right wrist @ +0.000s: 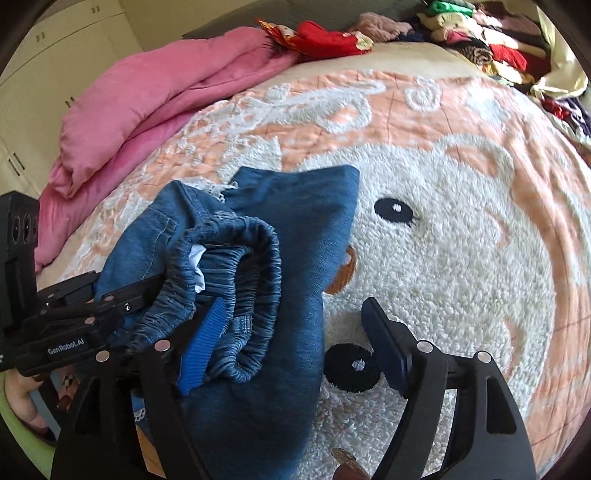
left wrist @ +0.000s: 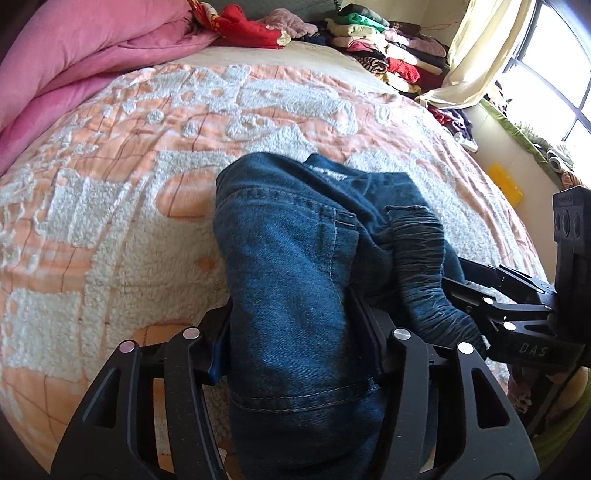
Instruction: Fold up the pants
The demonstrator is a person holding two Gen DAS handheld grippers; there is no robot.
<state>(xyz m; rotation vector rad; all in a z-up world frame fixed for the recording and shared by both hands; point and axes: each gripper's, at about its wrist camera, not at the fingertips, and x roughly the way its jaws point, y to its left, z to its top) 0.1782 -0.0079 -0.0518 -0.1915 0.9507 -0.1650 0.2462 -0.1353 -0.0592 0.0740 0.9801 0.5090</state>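
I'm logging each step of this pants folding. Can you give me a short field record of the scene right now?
garment: blue jeans, bunched, elastic waistband curled up
surface: peach and white bear blanket on a bed
left gripper: jeans between its fingers; grip unclear
right gripper: open, one finger against the waistband
background: pink quilt, stacked clothes

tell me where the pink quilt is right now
The pink quilt lies bunched along the bed's far left edge in both wrist views, beside the peach blanket and just left of the red cloth.

pants on bedspread, quilt behind
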